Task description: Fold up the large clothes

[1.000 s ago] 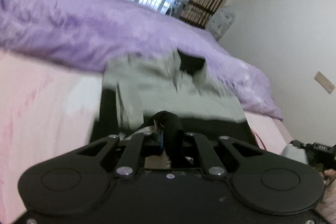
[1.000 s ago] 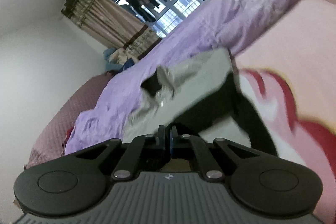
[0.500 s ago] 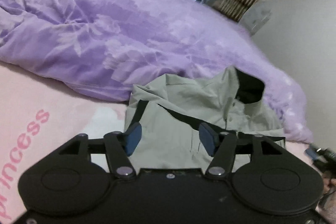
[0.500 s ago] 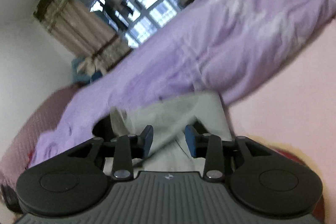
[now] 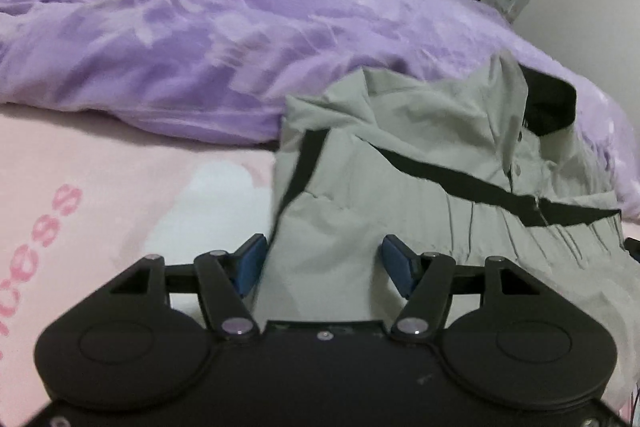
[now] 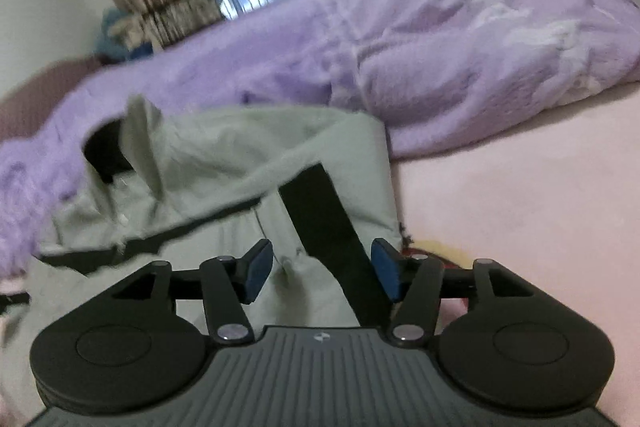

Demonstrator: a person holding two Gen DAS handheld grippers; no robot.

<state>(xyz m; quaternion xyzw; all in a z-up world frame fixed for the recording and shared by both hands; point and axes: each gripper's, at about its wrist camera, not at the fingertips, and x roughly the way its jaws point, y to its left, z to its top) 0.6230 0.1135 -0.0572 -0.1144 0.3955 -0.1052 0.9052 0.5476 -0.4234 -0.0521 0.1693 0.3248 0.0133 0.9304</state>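
A bed with a pink sheet (image 5: 120, 163) printed with pink letters carries a rumpled purple blanket (image 5: 224, 27) along its far side and a grey-green jacket (image 5: 400, 163) with black stripes, whose collar end touches the blanket.

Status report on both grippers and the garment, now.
Left gripper open, holding nothing. Right gripper jaws opening, pads off cloth. Grey-green jacket with black stripes folded on pink sheet, against purple blanket. Nothing in the way.

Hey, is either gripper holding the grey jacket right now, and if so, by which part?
Nothing is held. The left gripper is open above the grey jacket; the right gripper is opening, its fingers clear of the cloth.
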